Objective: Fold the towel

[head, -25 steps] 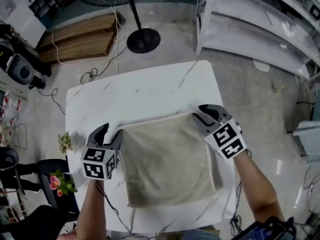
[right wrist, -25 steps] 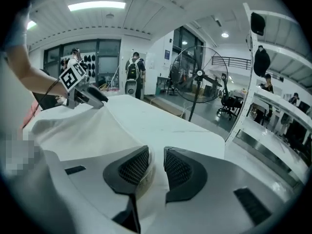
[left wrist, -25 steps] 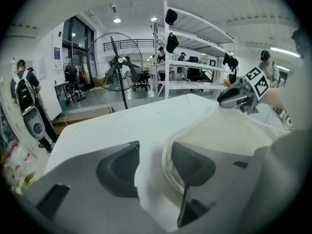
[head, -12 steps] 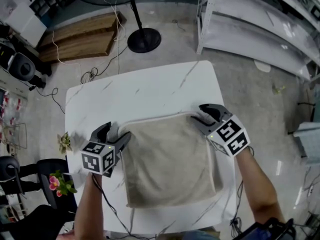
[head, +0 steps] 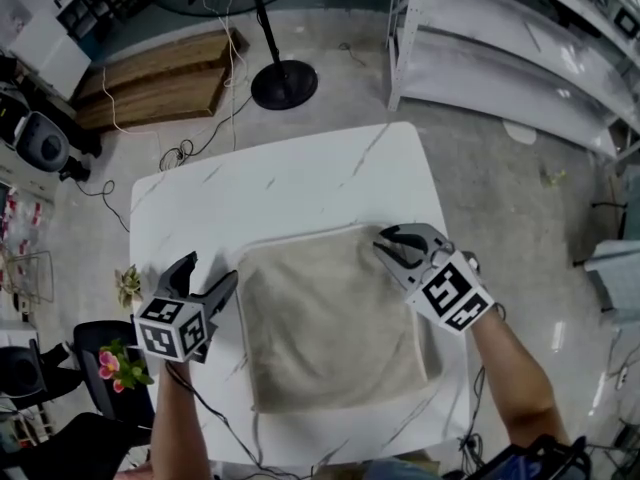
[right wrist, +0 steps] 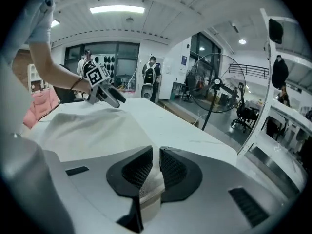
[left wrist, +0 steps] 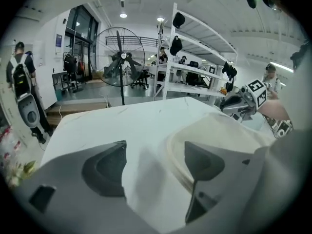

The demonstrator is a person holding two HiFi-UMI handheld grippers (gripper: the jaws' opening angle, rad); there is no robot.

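Observation:
A beige towel (head: pixel 335 323) lies folded to a rough square on the white marble table (head: pixel 290 178). My left gripper (head: pixel 207 274) hangs just off the towel's left edge. Its jaws are opening wide and hold nothing. In the left gripper view (left wrist: pixel 153 162) only bare table shows between the pads, and the towel's rolled edge (left wrist: pixel 219 135) runs beside the right jaw. My right gripper (head: pixel 385 245) is at the towel's far right corner. Its jaws are closing, and in the right gripper view (right wrist: pixel 155 167) a strip of towel (right wrist: pixel 150 182) is pinched between the pads.
Beyond the table's far edge stand a fan base (head: pixel 283 83), wooden boards (head: pixel 160 73) and cables on the floor. White shelving (head: pixel 500 48) rises at the right. Pink flowers (head: pixel 115 363) and a small plant (head: pixel 130 283) sit off the table's left side.
My left gripper opened, let go of the towel's far left corner and drew back to the left. My right gripper shifted slightly inward and closed on the far right corner.

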